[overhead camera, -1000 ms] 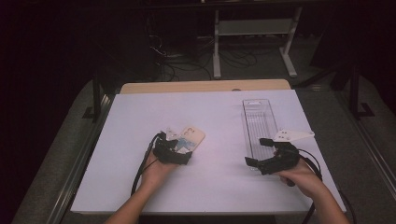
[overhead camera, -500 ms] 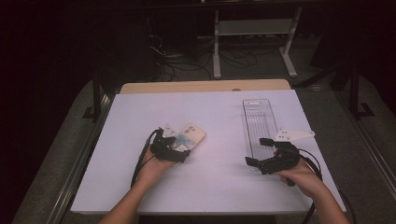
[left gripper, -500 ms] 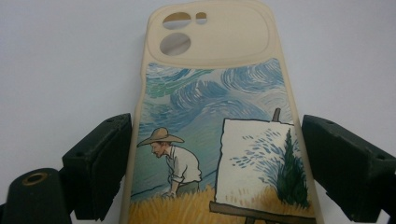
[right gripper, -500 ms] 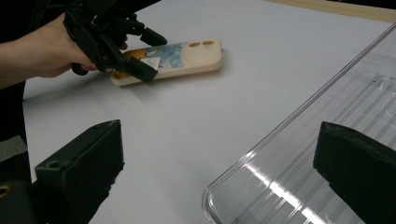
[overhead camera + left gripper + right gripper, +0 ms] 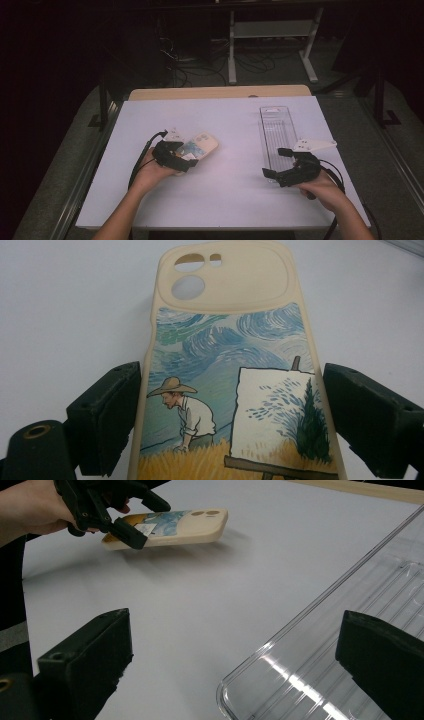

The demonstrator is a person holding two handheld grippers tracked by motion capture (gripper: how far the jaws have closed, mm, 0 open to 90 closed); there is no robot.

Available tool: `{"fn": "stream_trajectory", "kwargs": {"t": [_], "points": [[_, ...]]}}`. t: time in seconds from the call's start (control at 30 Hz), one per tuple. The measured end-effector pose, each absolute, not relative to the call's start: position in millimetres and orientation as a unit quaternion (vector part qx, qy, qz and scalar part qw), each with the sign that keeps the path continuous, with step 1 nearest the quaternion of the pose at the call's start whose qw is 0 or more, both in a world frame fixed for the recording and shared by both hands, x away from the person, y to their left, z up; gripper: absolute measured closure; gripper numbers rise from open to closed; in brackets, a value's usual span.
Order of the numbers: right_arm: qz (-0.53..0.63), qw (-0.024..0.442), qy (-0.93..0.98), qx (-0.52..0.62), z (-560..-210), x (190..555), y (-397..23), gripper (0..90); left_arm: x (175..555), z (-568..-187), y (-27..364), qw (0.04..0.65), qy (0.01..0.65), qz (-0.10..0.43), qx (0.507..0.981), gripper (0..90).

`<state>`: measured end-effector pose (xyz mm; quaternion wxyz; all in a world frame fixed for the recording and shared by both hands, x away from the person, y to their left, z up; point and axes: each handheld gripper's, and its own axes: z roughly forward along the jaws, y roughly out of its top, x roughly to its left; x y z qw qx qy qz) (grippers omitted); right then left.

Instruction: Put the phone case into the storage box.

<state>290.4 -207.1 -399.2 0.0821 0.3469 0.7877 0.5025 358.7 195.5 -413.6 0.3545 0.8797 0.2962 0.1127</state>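
White counter [image 5: 225, 200], dark room. Cream phone case [image 5: 235, 380] with painted field scene, lower end cropped, clamped in left hand-held gripper [image 5: 232, 425]; right hand-held gripper [image 5: 230, 670] wide open, empty.

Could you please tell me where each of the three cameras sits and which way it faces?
High view: above the person's side, looking forward and down on the table; both forearms and each hand-held gripper show.
Left gripper view: on the left hand-held gripper, looking along its jaws, clamped on the phone case.
Right gripper view: on the right hand-held gripper, open, facing the clear tray.
Shared: all show the phone case.
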Motion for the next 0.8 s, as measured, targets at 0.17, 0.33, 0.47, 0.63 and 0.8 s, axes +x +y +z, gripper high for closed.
{"fn": "stream_trajectory", "kwargs": {"t": [0.17, 0.33, 0.47, 0.63, 0.8], "points": [[0.503, 0.083, 0.787, 0.347, -399, 290, -207, 1.2, 357, -406, 194, 0.359, 0.278, 0.104, 0.885, 11.1], [0.503, 0.083, 0.788, 0.347, -399, 290, -207, 1.2, 355, -399, 193, 0.363, 0.258, 0.092, 0.891, 11.1], [0.502, 0.083, 0.788, 0.347, -399, 290, -206, 1.2, 354, -396, 192, 0.366, 0.248, 0.085, 0.893, 11.1], [0.503, 0.081, 0.788, 0.345, -399, 290, -207, 1.2, 351, -393, 189, 0.382, 0.221, 0.062, 0.895, 11.1], [0.505, 0.079, 0.786, 0.347, -399, 292, -207, 1.2, 349, -392, 186, 0.382, 0.209, 0.056, 0.899, 11.1]]}}
